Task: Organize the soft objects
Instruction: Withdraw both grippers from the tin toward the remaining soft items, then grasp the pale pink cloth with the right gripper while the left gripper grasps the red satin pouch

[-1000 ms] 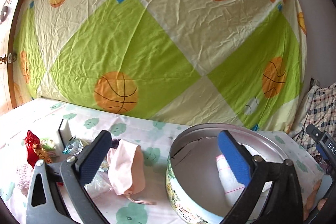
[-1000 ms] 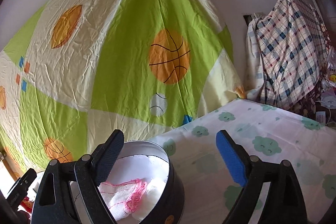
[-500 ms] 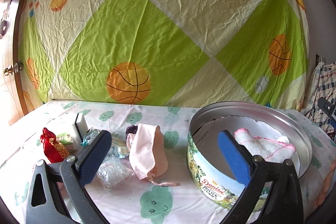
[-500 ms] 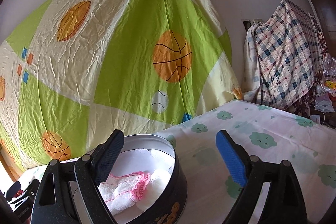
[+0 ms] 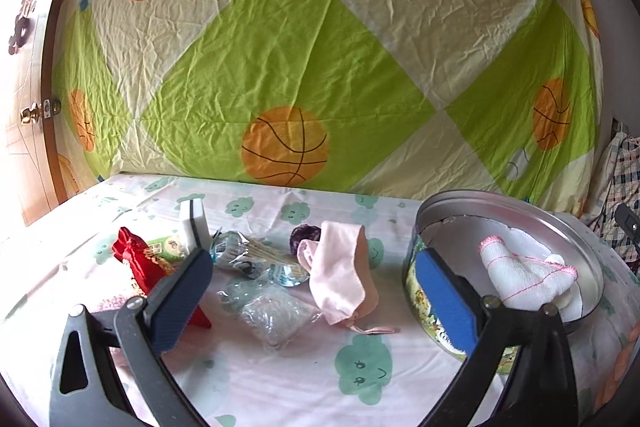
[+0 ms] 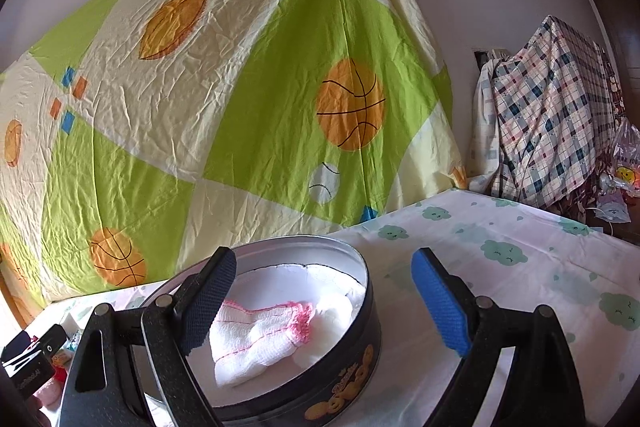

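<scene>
Draped across the back wall, a wrinkled green-and-cream bedsheet printed with orange basketballs (image 5: 285, 146); below it, a white tablecloth with green cloud faces (image 5: 362, 363). Lower frame of the left wrist view: left gripper (image 5: 316, 301), dark pads spread wide apart, nothing between them. Centre of that view, lying flat on the cloth between the pads: a pale pink fabric drawstring pouch (image 5: 341, 277), cord trailing toward the lower right. Just left of the pouch: crumpled clear plastic wrappers (image 5: 267, 303), a dark purple soft ball (image 5: 305, 235) behind its upper edge, a red-and-gold drawstring pouch (image 5: 138, 261) at centre left, a white block with a dark stripe (image 5: 192, 227) standing upright behind. Right side of the frame: a round metal cookie tin (image 5: 424, 291), lid off, with a white knitted cloth edged in pink (image 5: 524, 273) resting inside. Lower frame of the right wrist view: right gripper (image 6: 320, 301), pads likewise wide apart and holding nothing, the left pad in front of the tin's rim. Same tin at lower centre there, black-sided with printed cookies, same white cloth inside. Upper right of that view: a plaid checked cloth (image 6: 548, 115) thrown over a bulky shape beside the table.
</scene>
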`<state>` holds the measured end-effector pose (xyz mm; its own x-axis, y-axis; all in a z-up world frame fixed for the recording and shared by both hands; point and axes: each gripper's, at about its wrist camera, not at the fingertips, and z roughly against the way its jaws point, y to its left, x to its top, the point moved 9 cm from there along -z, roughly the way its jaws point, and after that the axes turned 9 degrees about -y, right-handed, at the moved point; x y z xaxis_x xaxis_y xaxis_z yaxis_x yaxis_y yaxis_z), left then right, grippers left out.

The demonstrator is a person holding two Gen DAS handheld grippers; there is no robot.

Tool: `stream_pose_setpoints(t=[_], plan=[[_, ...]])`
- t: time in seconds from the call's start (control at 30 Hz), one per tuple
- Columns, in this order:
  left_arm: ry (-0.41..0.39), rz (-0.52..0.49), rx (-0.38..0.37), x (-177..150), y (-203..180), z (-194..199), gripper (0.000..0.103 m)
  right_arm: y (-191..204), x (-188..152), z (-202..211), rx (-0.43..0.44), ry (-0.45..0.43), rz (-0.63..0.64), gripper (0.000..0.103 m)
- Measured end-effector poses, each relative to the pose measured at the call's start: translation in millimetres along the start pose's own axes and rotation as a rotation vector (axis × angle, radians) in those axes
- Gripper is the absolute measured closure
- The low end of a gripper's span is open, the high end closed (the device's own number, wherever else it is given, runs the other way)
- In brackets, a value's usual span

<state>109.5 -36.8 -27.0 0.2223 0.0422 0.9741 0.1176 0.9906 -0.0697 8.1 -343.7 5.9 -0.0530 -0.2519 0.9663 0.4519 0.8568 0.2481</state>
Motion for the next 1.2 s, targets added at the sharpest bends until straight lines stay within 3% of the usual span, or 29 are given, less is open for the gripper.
stream_pose_setpoints(t=[0.2,0.7,1.0,1.17,1.2], plan=[[0.002,0.019,0.033,0.2,26.1,0.6,0.000,31.0,-5.6,11.8,0.041,-0.004,0.056,0.012],[0.031,0.103,0.107,-1.4,92.8,-9.7,0.000,140.5,-47.3,30.2,0.231,0.099,0.120,0.012],[0.092,0.173,0.154,-8.8,129.4,-24.4,0.000,203.4,-75.4,26.8,0.325,0.185,0.168,0.012],[0.163,0.217,0.148,-19.3,140.8,-38.1,0.000,239.2,-98.7,14.1,0.372,0.288,0.210,0.013],[0.170,0.223,0.160,-20.6,145.0,-39.1,0.000,245.4,-103.8,11.3,0.384,0.312,0.213,0.017]])
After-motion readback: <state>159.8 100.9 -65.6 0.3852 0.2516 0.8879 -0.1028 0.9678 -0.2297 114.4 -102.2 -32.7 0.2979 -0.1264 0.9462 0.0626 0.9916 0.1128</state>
